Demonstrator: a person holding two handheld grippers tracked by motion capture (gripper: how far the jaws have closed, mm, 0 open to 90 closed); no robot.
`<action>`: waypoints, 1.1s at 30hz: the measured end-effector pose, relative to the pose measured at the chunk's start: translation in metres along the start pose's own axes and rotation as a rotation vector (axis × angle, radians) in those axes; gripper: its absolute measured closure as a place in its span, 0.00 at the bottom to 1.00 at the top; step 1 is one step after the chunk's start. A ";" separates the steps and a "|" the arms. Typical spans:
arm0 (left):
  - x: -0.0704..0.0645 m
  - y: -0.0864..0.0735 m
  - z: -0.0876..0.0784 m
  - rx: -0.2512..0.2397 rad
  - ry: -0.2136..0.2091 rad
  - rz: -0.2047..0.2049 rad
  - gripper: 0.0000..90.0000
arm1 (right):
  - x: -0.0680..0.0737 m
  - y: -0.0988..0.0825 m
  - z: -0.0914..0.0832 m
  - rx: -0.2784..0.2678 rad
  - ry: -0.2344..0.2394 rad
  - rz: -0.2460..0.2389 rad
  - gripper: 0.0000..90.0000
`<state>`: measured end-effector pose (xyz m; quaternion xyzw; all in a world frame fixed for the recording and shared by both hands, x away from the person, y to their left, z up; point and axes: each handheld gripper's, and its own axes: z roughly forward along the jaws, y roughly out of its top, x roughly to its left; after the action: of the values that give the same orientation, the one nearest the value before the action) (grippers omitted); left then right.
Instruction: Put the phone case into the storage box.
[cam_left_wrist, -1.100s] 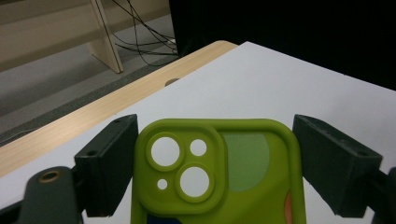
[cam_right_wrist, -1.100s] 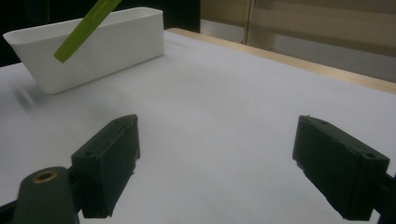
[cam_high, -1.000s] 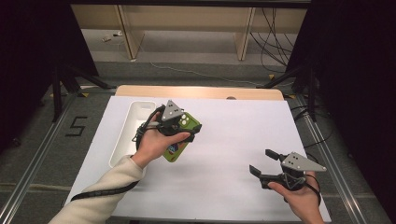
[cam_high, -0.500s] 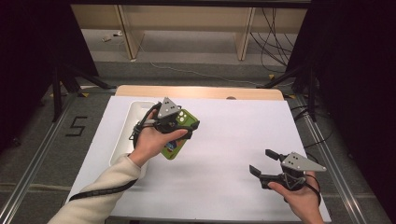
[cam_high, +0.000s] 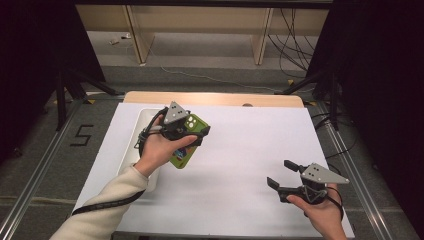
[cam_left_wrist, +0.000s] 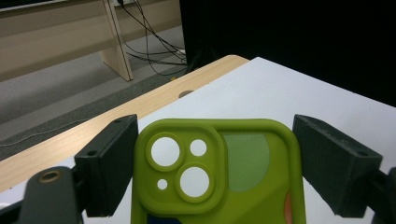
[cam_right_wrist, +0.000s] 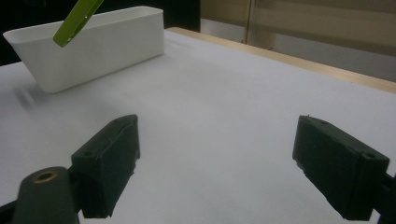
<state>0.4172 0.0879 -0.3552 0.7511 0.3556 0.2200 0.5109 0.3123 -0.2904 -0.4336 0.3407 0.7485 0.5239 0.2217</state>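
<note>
The left hand-held gripper (cam_high: 192, 134) pinches a green phone case (cam_left_wrist: 219, 172) by its long edges, above the counter (cam_high: 250, 150) beside the white tray (cam_right_wrist: 93, 46). Likely light, flexible and grippy, it suits this edge hold. The right hand-held gripper (cam_high: 282, 175) rests spread and empty.

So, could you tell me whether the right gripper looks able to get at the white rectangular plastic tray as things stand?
Probably yes: the right gripper stands open and empty, with bare white tabletop between it and the white rectangular plastic tray.
</note>
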 end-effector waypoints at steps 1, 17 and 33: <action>0.000 0.000 0.000 -0.002 -0.001 -0.002 0.19 | 0.000 0.000 0.000 0.000 0.000 0.000 0.18; 0.008 0.006 -0.005 -0.023 0.013 0.021 0.19 | 0.000 0.000 0.000 0.001 0.000 -0.001 0.18; 0.015 0.009 -0.010 -0.038 0.028 0.019 0.19 | 0.000 0.000 0.000 0.003 -0.001 -0.002 0.18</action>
<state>0.4227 0.1032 -0.3433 0.7416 0.3513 0.2421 0.5177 0.3120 -0.2902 -0.4336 0.3408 0.7495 0.5223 0.2220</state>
